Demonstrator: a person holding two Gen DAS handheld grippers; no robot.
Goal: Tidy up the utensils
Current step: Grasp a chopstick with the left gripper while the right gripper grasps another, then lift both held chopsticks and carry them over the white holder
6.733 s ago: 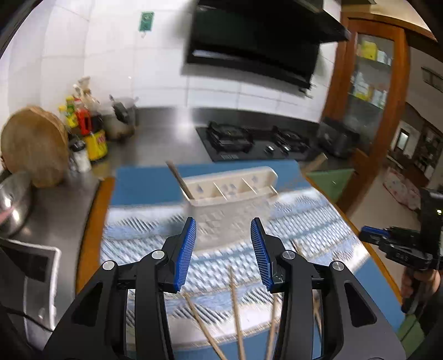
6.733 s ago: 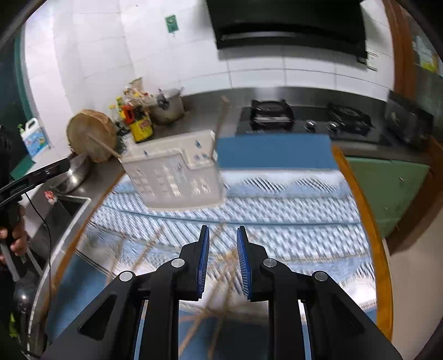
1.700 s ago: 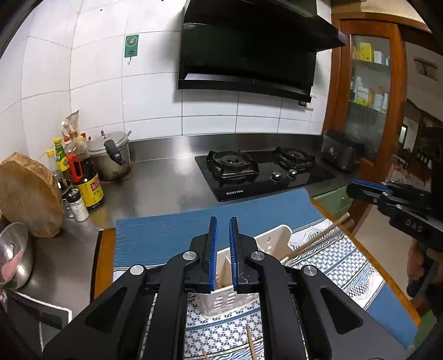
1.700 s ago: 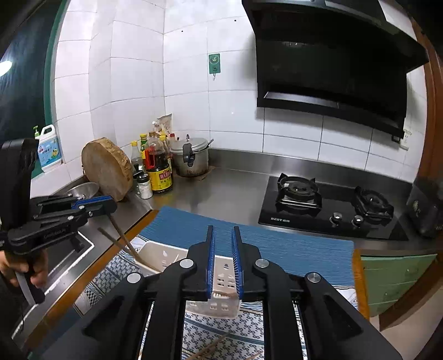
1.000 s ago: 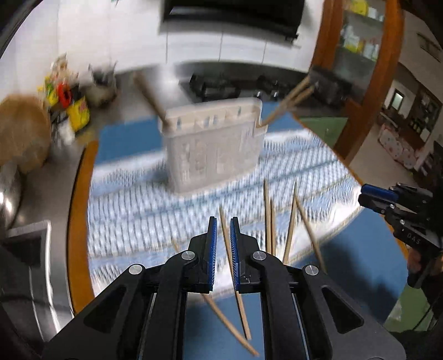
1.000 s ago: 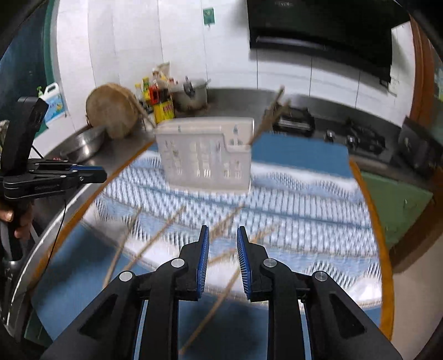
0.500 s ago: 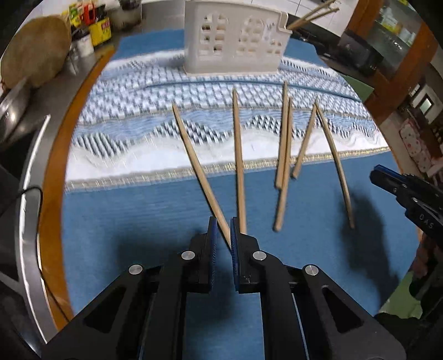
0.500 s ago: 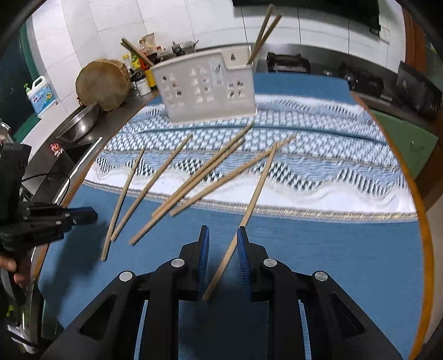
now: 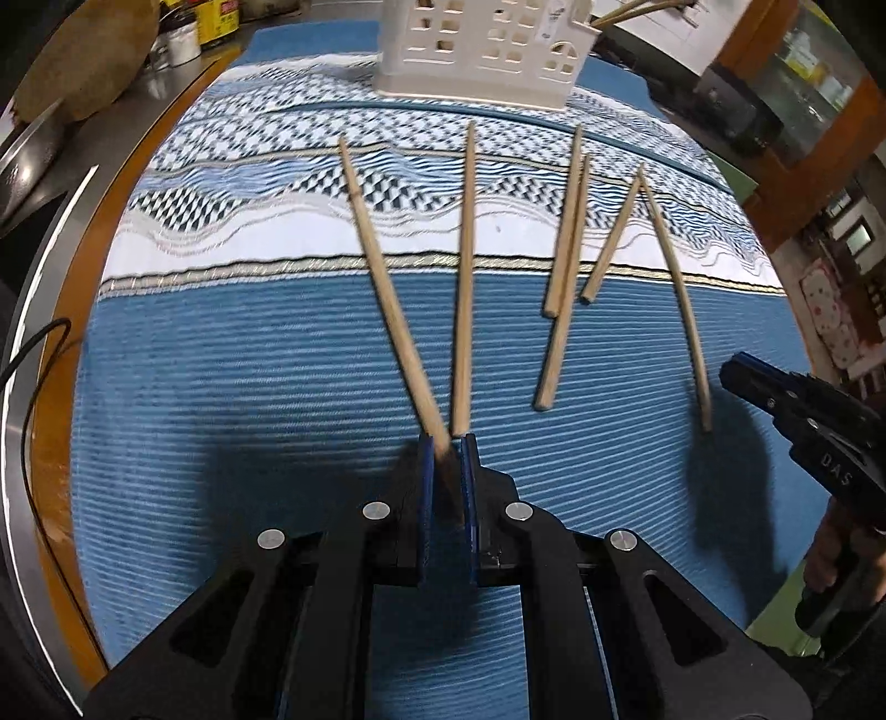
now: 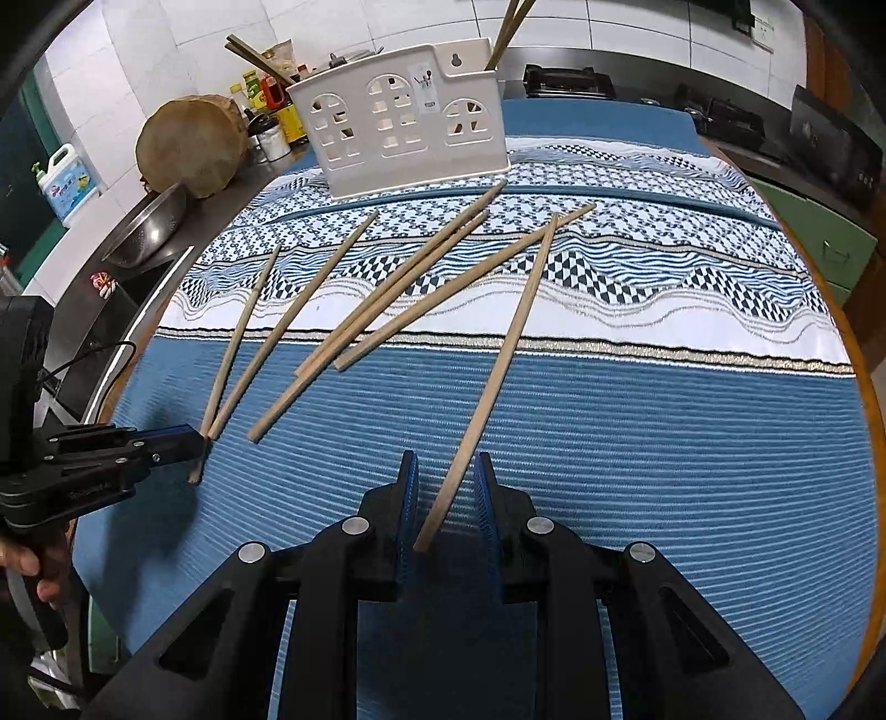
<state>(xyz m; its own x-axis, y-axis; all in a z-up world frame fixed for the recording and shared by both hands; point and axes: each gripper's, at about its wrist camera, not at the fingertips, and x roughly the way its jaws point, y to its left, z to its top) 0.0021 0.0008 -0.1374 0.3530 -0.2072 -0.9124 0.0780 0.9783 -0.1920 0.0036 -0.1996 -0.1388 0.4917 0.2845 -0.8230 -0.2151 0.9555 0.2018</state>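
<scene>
Left gripper (image 9: 443, 443) is pointed steeply down at the blue striped mat (image 9: 249, 387), its jaws drawn almost together around the near end of the leftmost chopstick (image 9: 382, 277); whether the pads actually press on the wood cannot be told, as that end is blurred. Right gripper (image 10: 446, 459) is held with its jaws parted, and the near end of the rightmost chopstick (image 10: 509, 338) lies loose between them, with mat visible on either side of it. The letters "DAS" are read in white on the right gripper's black body in the left wrist view.

Four other chopsticks (image 10: 387, 299) are spread flat on the mat between those two, fanning toward the white utensil holder (image 10: 410, 144), which is stood upright at the far, patterned end of the mat. More chopsticks (image 10: 506, 27) are seen standing in its right end. A small sticker (image 10: 425, 88) is fixed to the holder's front; its print is too small to read. A labelled detergent bottle (image 10: 66, 185) is set on the counter at the left, its writing illegible.
</scene>
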